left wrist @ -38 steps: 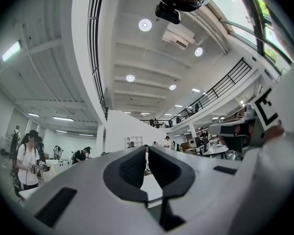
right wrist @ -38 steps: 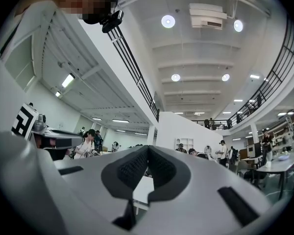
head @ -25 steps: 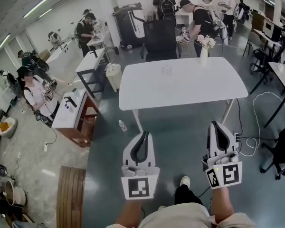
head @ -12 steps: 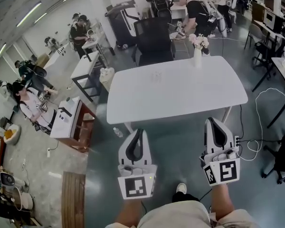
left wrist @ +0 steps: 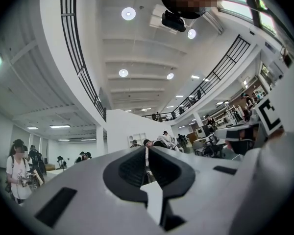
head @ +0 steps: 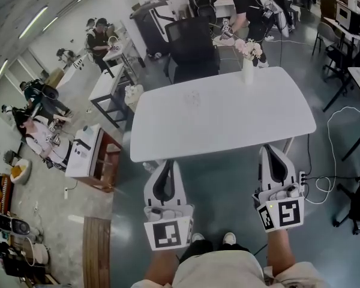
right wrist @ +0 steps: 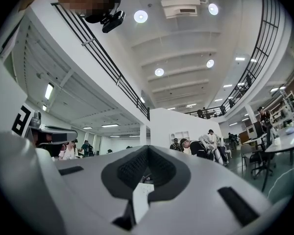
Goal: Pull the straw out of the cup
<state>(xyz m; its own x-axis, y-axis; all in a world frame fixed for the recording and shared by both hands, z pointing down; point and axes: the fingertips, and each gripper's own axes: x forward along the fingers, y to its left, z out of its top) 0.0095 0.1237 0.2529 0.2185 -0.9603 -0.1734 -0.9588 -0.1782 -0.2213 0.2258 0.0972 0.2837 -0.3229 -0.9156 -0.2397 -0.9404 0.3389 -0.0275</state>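
Head view, and both tools are out in front of the person, on the near side of the table. The white-and-black left gripper (head: pixel 167 163) has its jaws pressed together with nothing between them. The left gripper view backs that up: pads meeting, only the hall beyond. It's the same for the white-and-black right gripper (head: pixel 270 149), closed and empty in its own view.

Ahead lies the white rounded-corner table (head: pixel 258 125). A small clear cup (head: pixel 192 98) stands on it left of centre, toward the far edge and well apart from both grippers. The straw ought to be in that cup, but it's too small to make out from here. At the far right of the table is a white vase of pale pink flowers (head: pixel 247 69), and a black office chair (head: pixel 191 41) sits behind the far edge.

As for handling, I'd expect the straw to be feather-light, smooth and easy to crush. It's best pinched gently on the stretch above the rim and drawn straight up. The cup looks thin and light, likely to lift or tip with the straw. The other gripper should steady its wall softly, low down.
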